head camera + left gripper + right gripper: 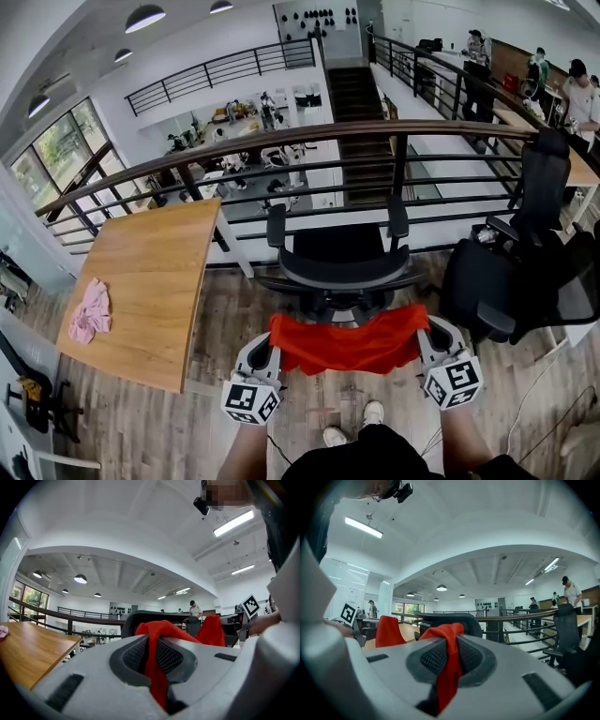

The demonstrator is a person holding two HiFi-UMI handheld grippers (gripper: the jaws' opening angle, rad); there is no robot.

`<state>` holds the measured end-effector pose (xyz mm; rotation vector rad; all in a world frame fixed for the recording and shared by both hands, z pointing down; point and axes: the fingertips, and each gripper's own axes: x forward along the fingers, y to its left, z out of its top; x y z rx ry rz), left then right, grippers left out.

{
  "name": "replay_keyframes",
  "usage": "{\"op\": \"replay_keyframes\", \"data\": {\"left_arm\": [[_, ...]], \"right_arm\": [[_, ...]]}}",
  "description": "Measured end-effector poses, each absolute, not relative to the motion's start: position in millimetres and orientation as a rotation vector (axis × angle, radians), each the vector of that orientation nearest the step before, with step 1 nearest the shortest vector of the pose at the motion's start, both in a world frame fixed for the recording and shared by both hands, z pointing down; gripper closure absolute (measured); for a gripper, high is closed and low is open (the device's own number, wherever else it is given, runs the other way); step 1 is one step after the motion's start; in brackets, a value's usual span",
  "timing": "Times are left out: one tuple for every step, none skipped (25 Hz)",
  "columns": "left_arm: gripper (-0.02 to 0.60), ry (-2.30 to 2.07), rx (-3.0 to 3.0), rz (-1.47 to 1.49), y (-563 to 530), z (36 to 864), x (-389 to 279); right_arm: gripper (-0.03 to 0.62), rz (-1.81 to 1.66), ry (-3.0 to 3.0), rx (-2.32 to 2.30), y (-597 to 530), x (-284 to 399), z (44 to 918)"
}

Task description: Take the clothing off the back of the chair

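Left gripper (272, 345) and right gripper (425, 339) are each clamping one end of the red garment (349, 343).
It is hanging stretched between them, close by the back of the black chair (337, 267), with a wooden table (150, 281) standing off to the left.

Claws: two, the left claw (273, 349) and the right claw (424, 343).

Red garment (349, 342): one, stretched from one claw to the other.

Black office chairs: three. The middle chair (339, 267) stands just beyond the claws, the second chair (483, 286) right of the right claw, and the third chair (548, 183) farther beyond that.

Wooden table (150, 281): one, left of the left claw.

Pink cloth (90, 312): one, on that table, well left of the left claw.

White shoes (373, 412): two, behind the claws.

Railing (281, 141): one, beyond the middle chair.

Ceiling lamps (145, 17): four counted, far beyond the left claw.

People (577, 94): three counted, far beyond the right claw.
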<state>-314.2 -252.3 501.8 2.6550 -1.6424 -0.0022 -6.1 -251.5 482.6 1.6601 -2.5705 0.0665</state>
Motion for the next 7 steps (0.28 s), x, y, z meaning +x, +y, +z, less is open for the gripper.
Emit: {"op": "replay_keyframes", "data": {"left_arm": [[0.551, -1.641, 2.652, -0.003, -252.1, 502.0, -313.9], [0.552, -1.64, 2.651, -0.003, -252.1, 502.0, -314.1], [0.552, -1.639, 2.652, -0.003, -252.4, 501.8, -314.7], [0.552, -1.637, 2.653, -0.003, -253.0, 501.4, -315.3], [0.552, -1.635, 2.654, -0.005, -253.6, 500.8, -315.8], [0.552, -1.634, 2.654, -0.006, -254.2, 500.0, -316.3], [0.552, -1.632, 2.655, -0.008, -254.8, 499.3, -316.6]], "right_arm": [[0.556, 0.067, -2.57, 1.659, -251.3, -6.0, 482.5], [0.556, 0.067, -2.571, 1.658, -251.1, -6.3, 482.4], [0.556, 0.067, -2.571, 1.658, -250.9, -6.9, 482.4], [0.556, 0.068, -2.571, 1.659, -250.9, -7.5, 482.6], [0.556, 0.069, -2.571, 1.661, -251.1, -7.9, 483.0], [0.556, 0.071, -2.57, 1.662, -251.2, -8.2, 483.4], [0.556, 0.072, -2.569, 1.663, -251.4, -8.5, 483.8]]}}
